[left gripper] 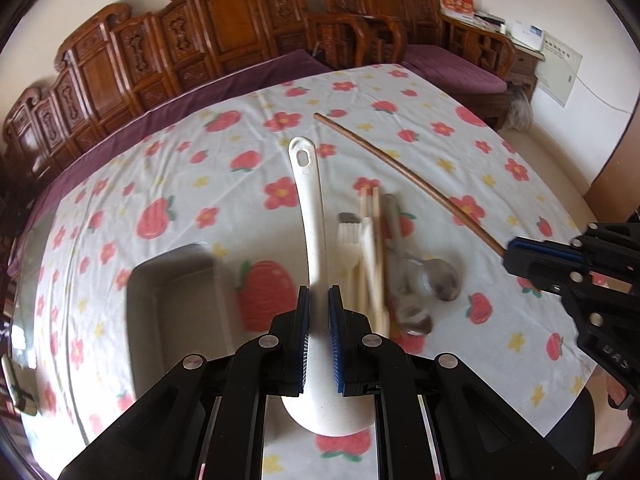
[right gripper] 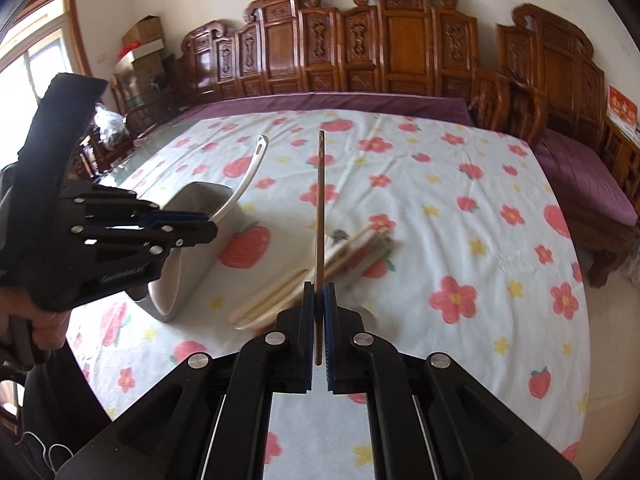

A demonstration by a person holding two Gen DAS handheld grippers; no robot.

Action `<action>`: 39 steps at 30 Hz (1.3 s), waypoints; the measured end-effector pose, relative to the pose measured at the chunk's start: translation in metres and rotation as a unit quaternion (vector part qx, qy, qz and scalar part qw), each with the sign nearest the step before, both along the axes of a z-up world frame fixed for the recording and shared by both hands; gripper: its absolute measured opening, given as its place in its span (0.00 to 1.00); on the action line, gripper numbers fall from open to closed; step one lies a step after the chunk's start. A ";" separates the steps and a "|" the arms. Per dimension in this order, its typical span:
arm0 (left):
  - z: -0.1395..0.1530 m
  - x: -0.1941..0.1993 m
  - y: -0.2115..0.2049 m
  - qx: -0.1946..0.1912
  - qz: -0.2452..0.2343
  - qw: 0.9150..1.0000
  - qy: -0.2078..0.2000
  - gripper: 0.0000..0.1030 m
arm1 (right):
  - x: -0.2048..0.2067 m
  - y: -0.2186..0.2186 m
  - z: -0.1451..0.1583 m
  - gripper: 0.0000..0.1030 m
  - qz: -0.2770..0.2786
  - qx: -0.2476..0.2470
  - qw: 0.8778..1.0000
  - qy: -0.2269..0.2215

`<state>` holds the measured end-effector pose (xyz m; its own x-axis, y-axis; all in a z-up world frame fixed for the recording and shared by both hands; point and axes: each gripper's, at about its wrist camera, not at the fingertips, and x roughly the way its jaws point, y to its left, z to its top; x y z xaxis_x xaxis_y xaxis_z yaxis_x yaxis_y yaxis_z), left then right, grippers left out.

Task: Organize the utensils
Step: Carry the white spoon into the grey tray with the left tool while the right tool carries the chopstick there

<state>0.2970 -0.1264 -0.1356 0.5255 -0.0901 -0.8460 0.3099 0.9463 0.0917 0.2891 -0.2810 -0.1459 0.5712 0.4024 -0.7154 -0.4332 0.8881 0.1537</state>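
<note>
My left gripper [left gripper: 319, 296] is shut on a white ladle [left gripper: 310, 208], held above the table with its handle pointing away and its bowl under the fingers. My right gripper [right gripper: 319, 292] is shut on a thin brown chopstick [right gripper: 319, 216] that sticks straight out ahead. The same brown chopstick [left gripper: 404, 172] shows in the left wrist view, running to the right gripper [left gripper: 510, 254]. Below, blurred on the cloth, lie pale chopsticks [left gripper: 370, 256], a white fork [left gripper: 348, 244] and metal spoons [left gripper: 436, 276]. A grey rectangular tray [left gripper: 172, 300] sits to their left.
A floral tablecloth [right gripper: 460, 208] covers the table. Carved wooden benches [right gripper: 400, 48] with purple cushions stand along the far edge and right side. A person's hand [right gripper: 44, 328] holds the left gripper [right gripper: 208, 226] at the left of the right wrist view.
</note>
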 end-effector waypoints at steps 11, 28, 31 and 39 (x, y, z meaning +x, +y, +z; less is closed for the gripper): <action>0.004 -0.005 0.072 -0.007 0.044 0.999 -0.001 0.08 | -0.024 0.046 0.016 0.05 0.036 0.003 0.999 -0.019; -0.033 0.001 0.131 -0.012 0.096 0.995 0.027 0.09 | -0.042 0.117 0.014 0.05 0.056 -0.028 0.997 -0.046; -0.042 0.003 0.137 -0.020 0.103 0.994 0.036 0.09 | -0.046 0.131 0.015 0.05 0.055 -0.039 0.996 -0.060; -0.042 0.001 0.152 -0.032 0.110 0.993 0.029 0.25 | -0.034 0.160 0.012 0.05 0.054 -0.062 0.995 -0.049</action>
<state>0.2976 0.0255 -0.1772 0.4883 -0.0340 -0.8720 0.0987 0.9950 0.0165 0.2556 -0.1206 -0.1344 0.5988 0.3770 -0.7067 -0.5343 0.8453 -0.0018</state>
